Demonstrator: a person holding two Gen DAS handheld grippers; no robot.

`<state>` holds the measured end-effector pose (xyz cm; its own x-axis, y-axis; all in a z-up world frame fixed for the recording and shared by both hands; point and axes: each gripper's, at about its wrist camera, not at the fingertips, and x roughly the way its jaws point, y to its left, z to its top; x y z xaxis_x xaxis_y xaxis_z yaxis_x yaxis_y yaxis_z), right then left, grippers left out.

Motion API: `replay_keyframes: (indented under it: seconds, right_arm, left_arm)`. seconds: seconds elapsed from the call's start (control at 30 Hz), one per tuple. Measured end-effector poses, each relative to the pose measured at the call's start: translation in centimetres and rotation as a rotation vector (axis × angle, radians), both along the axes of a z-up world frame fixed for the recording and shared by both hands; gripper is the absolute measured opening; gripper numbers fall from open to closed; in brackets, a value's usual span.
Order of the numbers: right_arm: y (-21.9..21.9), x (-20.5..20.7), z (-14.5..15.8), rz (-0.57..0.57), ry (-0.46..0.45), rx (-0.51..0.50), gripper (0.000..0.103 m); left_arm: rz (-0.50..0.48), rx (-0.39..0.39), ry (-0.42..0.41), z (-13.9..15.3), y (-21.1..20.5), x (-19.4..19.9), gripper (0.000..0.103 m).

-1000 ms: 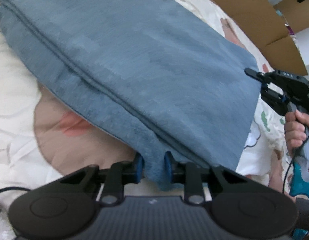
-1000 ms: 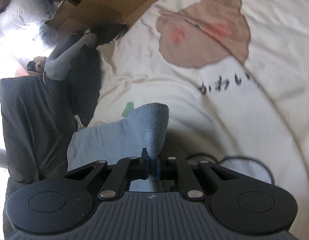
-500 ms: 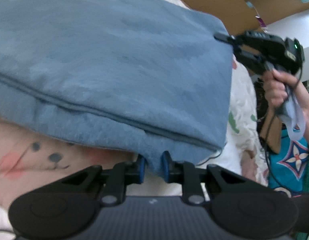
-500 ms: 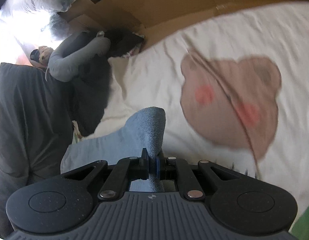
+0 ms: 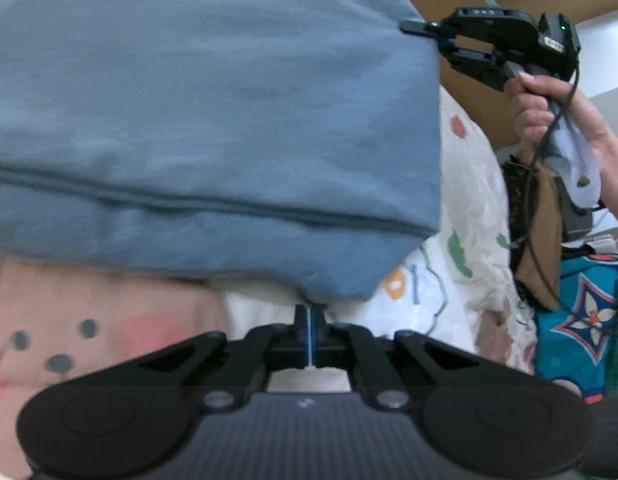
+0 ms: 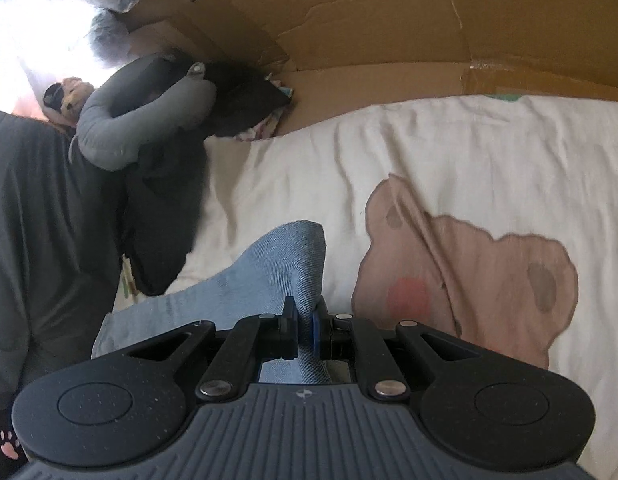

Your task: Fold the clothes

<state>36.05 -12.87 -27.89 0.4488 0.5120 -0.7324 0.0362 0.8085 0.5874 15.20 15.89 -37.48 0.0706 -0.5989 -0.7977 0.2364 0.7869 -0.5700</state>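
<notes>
The blue cloth (image 5: 213, 120) hangs spread above the bed (image 5: 469, 240), held up off the cream sheet with its bear print, stretched between the two grippers. The left gripper (image 5: 310, 330) sits under the cloth's lower corner; its jaws are pressed together with only a thin pale line between them, and whether any fabric is still pinched there cannot be told, since the corner ends just above the tips. The right gripper (image 6: 306, 330) is clenched on a bunched fold of the cloth, which rises in a peak in front of it; in the left view it pulls the far corner taut, a hand (image 5: 549, 108) on its grip.

By its look the cloth is soft, light and limp, a brushed knit with a stitched hem along one edge. It should drape and sag wherever it is not held, and is not fragile. It will probably handle best taken at corners or on the hem, where the doubled fabric gives the pads more to bite; a shallow nip on a single layer may slip.

Count: one cloth, two grippers, one hand in view, one bed, cardboard (image 6: 389, 20) behind it.
</notes>
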Motion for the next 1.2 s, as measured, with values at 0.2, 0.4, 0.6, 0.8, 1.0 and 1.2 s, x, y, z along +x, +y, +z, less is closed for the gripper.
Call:
replay_keyframes:
  seconds: [0.2,0.4,0.6,0.8,1.0,1.2]
  right_arm:
    - [-0.6,1.9,-0.9,0.003,0.009,-0.026,0.005]
    - [-2.4,1.9,-4.2,-0.021,0.055,-0.013,0.02]
    - [-4.2,-1.2,-7.1,0.009,0.105,0.083,0.029]
    - [-5.2,-5.1,-7.8,0.046,0.169,0.184,0.028]
    - [-5.4,-7.6,-7.7,0.097,0.177,0.175,0.029]
    - [-6.1,-11.9,-9.2,0.073,0.196,0.232,0.03]
  left_arm:
    - [0.072,0.056,0.006,0.0,2.1,-0.4,0.001]
    - [0.172,0.098,-0.022,1.9,6.9,-0.8,0.014]
    - [0.191,0.125,-0.014,1.9,8.2,-1.0,0.014]
    - [0.148,0.131,-0.005,2.1,7.8,-1.7,0.014]
    - [0.142,0.171,-0.005,3.8,8.2,-0.8,0.014]
    - [0.13,0.238,-0.062,7.1,8.0,2.5,0.014]
